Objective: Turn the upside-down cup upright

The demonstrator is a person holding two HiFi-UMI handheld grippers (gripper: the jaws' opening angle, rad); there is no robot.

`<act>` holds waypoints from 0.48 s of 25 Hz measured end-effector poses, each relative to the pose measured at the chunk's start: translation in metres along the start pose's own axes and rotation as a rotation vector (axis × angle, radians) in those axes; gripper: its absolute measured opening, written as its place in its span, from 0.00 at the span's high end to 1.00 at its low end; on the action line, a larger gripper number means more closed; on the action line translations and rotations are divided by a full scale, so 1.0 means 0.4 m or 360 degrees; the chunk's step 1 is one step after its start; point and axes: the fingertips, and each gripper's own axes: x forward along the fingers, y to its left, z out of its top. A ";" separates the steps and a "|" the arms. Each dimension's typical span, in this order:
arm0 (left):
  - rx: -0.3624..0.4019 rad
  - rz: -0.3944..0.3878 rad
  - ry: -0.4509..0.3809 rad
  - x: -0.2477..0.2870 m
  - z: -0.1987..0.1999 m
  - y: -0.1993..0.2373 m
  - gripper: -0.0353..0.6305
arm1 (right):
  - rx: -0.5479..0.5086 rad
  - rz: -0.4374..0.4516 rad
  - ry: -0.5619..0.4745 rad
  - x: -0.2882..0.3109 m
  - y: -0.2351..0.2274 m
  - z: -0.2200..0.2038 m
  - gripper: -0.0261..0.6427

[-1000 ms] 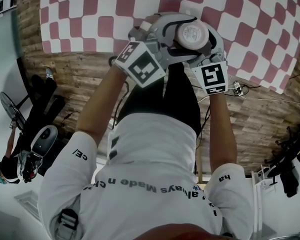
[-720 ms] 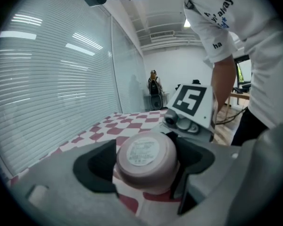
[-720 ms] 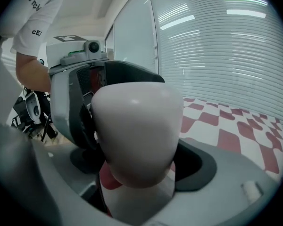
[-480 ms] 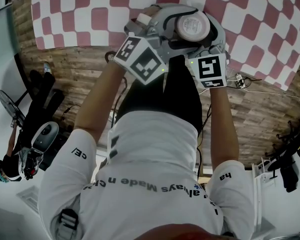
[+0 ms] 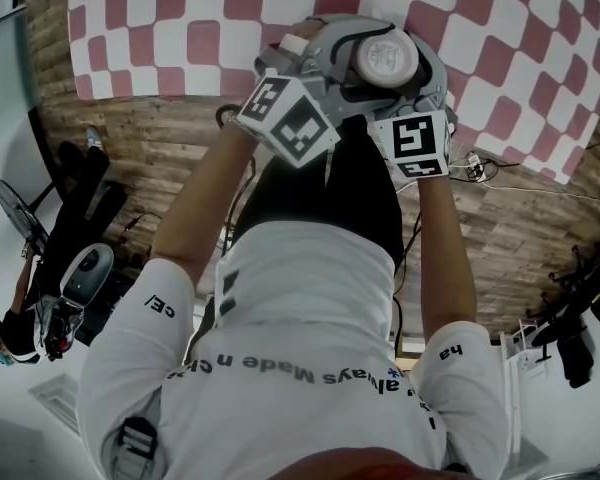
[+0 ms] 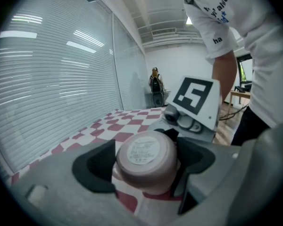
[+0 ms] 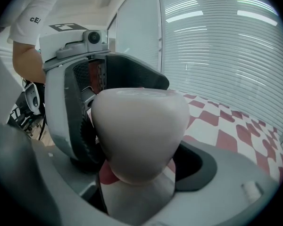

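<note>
A pale pink cup (image 5: pixel 385 60) is upside down above the red-and-white checked tablecloth (image 5: pixel 180 28), its labelled base facing up. Both grippers close round it from the near side. My left gripper (image 6: pixel 144 166) has the cup (image 6: pixel 144 161) between its black pads (image 6: pixel 98 168), which lie against its sides while the jaws are opening slightly. My right gripper (image 7: pixel 141 166) holds the same cup (image 7: pixel 139 131) from the other side, crossing the left gripper's ribbed jaw. Whether the cup's rim touches the cloth is hidden.
The table's near edge borders a wooden floor (image 5: pixel 150 148). Dark gear and a fan lie on the floor at the left (image 5: pixel 70 278), and cables at the right (image 5: pixel 480 178). Window blinds (image 6: pixel 47 79) stand behind the table. The person's body fills the lower head view.
Both grippers stay wrapped round the cup in the same spot. The right gripper's marker cube has tilted a little.
</note>
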 end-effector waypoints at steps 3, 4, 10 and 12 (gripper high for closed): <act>-0.0002 0.0003 0.0004 -0.006 0.012 -0.008 0.33 | -0.0034 -0.0001 0.0020 -0.019 0.005 0.008 0.32; -0.0005 0.0002 0.0005 -0.007 0.016 -0.008 0.33 | -0.0042 -0.0001 0.0026 -0.025 0.005 0.011 0.32; -0.0074 -0.0011 0.0013 0.001 0.028 -0.001 0.33 | -0.0073 -0.0008 0.0083 -0.066 -0.008 0.017 0.31; -0.0085 -0.0013 0.0030 0.006 0.033 -0.001 0.33 | -0.0078 -0.0014 0.0106 -0.083 -0.012 0.016 0.31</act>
